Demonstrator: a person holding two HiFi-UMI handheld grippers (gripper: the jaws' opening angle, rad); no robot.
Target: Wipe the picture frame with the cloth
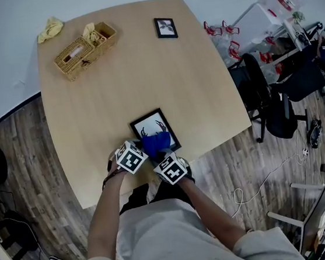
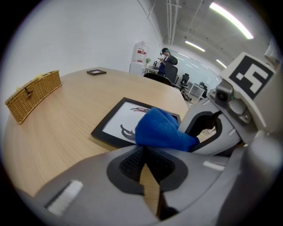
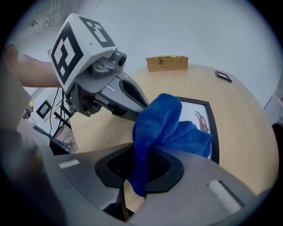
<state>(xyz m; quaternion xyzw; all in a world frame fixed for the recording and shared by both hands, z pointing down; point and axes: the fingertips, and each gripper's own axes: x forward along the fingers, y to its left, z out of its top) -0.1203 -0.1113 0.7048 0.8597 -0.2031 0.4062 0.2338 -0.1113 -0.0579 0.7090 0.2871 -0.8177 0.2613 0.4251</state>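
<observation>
The right tongs (image 3: 137,172) are clenched on a blue cloth (image 3: 168,123). A fold of it hangs down between the two jaws, and the rest bunches up in front of them. The left tongs (image 2: 148,170) are closed with nothing in them (only a sliver of wood shows through the thin gap). They sit just beside the right tongs, at the near left edge of the picture frame (image 2: 117,121), without gripping it.

The cloth lies bunched over the near half of the picture frame and appears to rest on the glass. The frame is black with a white print of dark antler-like shapes. It lies flat near the edge of the wooden bench (image 1: 143,70) closest to the person, turned a little askew.

At the far end of the bench, well apart from the work, are a wicker basket (image 1: 85,47), a crumpled yellow rag (image 1: 50,28) and a second small frame (image 1: 166,27).

The step in hand looks like the wiping itself, with the cloth gripped and placed on the frame. The uncovered far half of the glass probably remains to be done. The next move calls for sweeping the cloth across the glass towards the far edge while keeping the right tongs closed. The frame lies loose, so it may slide, and the left tongs are well placed to press on its rim and steady it.
</observation>
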